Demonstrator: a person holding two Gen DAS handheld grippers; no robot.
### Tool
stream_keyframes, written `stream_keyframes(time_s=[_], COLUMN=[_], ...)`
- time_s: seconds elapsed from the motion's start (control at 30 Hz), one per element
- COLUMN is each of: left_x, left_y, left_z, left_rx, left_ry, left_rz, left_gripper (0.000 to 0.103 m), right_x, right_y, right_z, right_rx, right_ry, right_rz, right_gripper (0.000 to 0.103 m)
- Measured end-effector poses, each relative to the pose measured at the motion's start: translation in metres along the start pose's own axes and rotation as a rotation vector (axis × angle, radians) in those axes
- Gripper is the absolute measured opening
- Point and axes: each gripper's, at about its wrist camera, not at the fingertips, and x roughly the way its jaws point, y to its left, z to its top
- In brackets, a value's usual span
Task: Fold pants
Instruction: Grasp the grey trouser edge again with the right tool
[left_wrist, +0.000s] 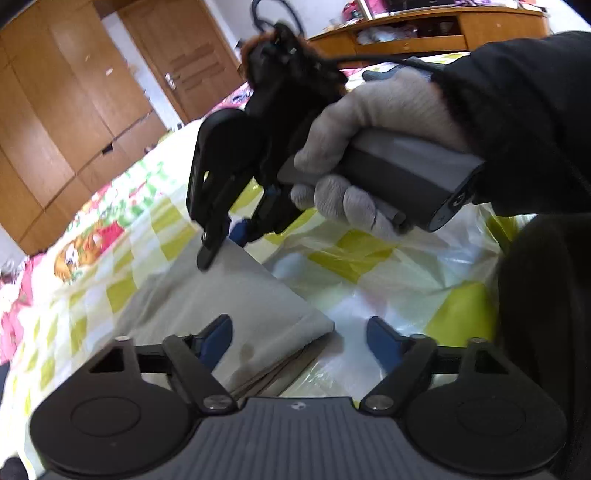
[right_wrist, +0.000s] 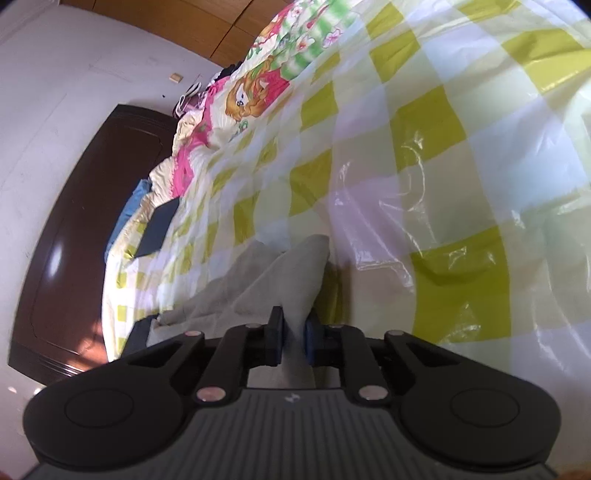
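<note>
Two close wrist views down onto shared pants (left_wrist: 221, 314) (bed (right_wrist: 443, 147) behind)

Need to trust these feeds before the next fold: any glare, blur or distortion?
Left wrist view: the gloved hand and right tongs look motion-smeared; the grey pants are sharp. Right wrist view: shiny glare streaks on the plastic sheet; fisheye bends the headboard.

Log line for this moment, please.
right gripper: jaws shut on pants | left gripper: jaws open at pants corner | bed cover underneath
</note>
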Motion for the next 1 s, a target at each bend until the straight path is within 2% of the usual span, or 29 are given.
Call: stream_keyframes(time_s=[0.03, 0.07, 0.2, 0.3, 0.4, 0.47, 0.53, 0.6, 0.63, 0.67, 0.7, 0.77, 0.87, 1.0], left_x=[-0.003, -0.004, -0.002, -0.004, 0.0, 0.002, 0.004, 0.004, 0.005, 0.005, 0.004, 0.001, -0.011, -0.026], left_y=[0.001, 0.002, 0.01, 0.007, -0.012, -0.023, -0.021, -0.01, -0.002, 0.007, 0.017, 0.031, 0.046, 0.058], left_z=[0.002, 0.004, 0.001, 0.001, -0.001, -0.006, -0.008, -0.005, -0.002, 0.002, 0.005, 0.009, 0.019, 0.026], left_rx=[-0.003, 0.001, -0.02, -0.019, 0.091, 0.179, 0.189, 0.13, 0.077, 0.007, -0.064, -0.124, -0.188, -0.278], left_ry=[0.002, 0.006, 0.039, 0.031, 0.009, -0.011, 0.006, 0.043, 0.067, 0.091, 0.108, 0.113, 0.079, 0.03], left_rz=[0.003, 0.022, 0.055, 0.071, 0.119, 0.175, 0.171, 0.128, 0.087, 0.027, -0.023, -0.033, -0.035, -0.109], left_gripper=[0.071, 0.066, 0.066, 0.066, 0.067, 0.076, 0.076, 0.074, 0.063, 0.047, 0.042, 0.028, 0.024, 0.023], right_x=[-0.003, -0.005, -0.004, 0.005, 0.015, 0.018, 0.02, 0.02, 0.02, 0.017, 0.013, 0.003, -0.01, -0.026], right_y=[0.001, 0.003, 0.006, 0.005, -0.001, -0.006, -0.01, -0.011, -0.01, -0.009, -0.008, -0.003, 0.004, 0.011], right_z=[0.001, 0.002, 0.005, 0.003, 0.0, -0.002, -0.003, -0.005, -0.005, -0.006, -0.006, -0.005, -0.002, 0.004], right_rx=[0.002, -0.007, -0.027, -0.033, -0.012, 0.0, 0.019, 0.013, 0.004, -0.004, -0.007, -0.011, -0.012, 0.004], right_ry=[-0.003, -0.01, -0.001, 0.024, 0.057, 0.069, 0.087, 0.086, 0.084, 0.081, 0.076, 0.052, 0.014, -0.043], right_rz=[0.015, 0.017, 0.014, 0.0, -0.003, -0.006, 0.011, 0.018, 0.012, 0.014, 0.028, 0.051, 0.077, 0.098], right_gripper=[0.011, 0.011, 0.011, 0.014, 0.017, 0.021, 0.028, 0.026, 0.017, 0.011, 0.007, 0.006, 0.005, 0.005])
